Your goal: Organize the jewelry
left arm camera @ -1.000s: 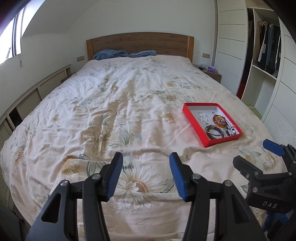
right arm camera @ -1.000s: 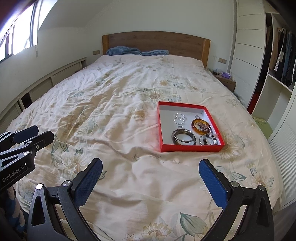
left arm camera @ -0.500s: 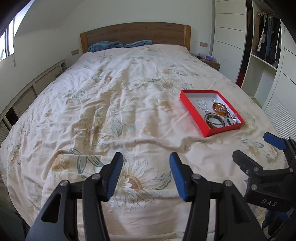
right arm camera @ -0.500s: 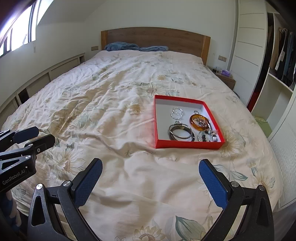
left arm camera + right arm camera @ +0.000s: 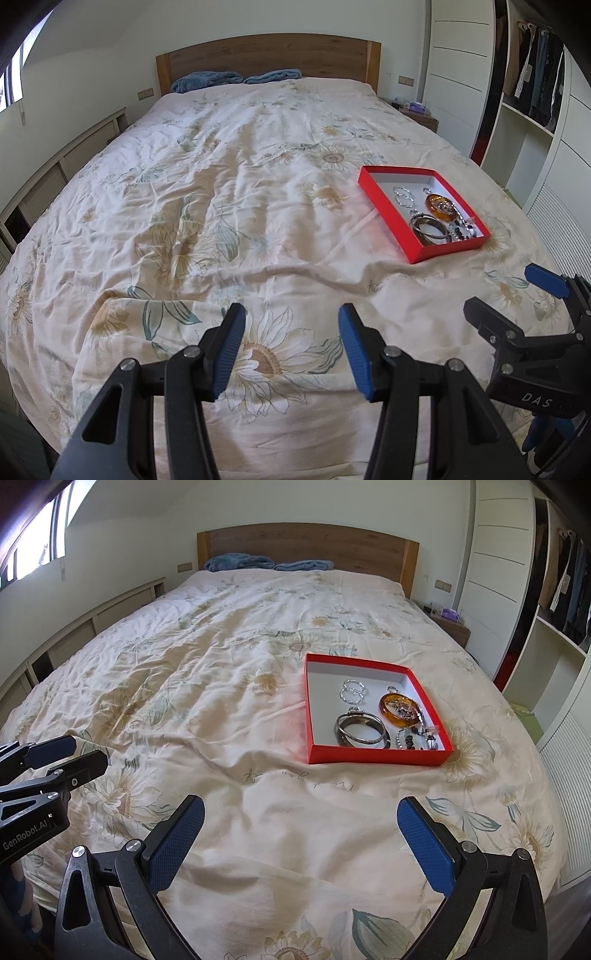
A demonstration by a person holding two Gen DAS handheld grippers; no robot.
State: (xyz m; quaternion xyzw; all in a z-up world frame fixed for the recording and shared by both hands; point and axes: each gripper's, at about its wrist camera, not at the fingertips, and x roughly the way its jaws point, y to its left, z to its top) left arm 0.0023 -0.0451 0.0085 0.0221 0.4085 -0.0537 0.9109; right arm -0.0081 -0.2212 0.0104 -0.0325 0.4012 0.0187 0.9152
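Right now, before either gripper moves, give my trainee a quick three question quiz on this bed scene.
1. True or false: the red tray lies on the bed.
2. Which is nearest the tray's far wall: A) silver rings, B) amber bangle, C) dark bangles?
3. Fill in: both the left gripper and right gripper have jaws that are ____ and hold nothing.

Key: 1 true; 2 A; 3 open.
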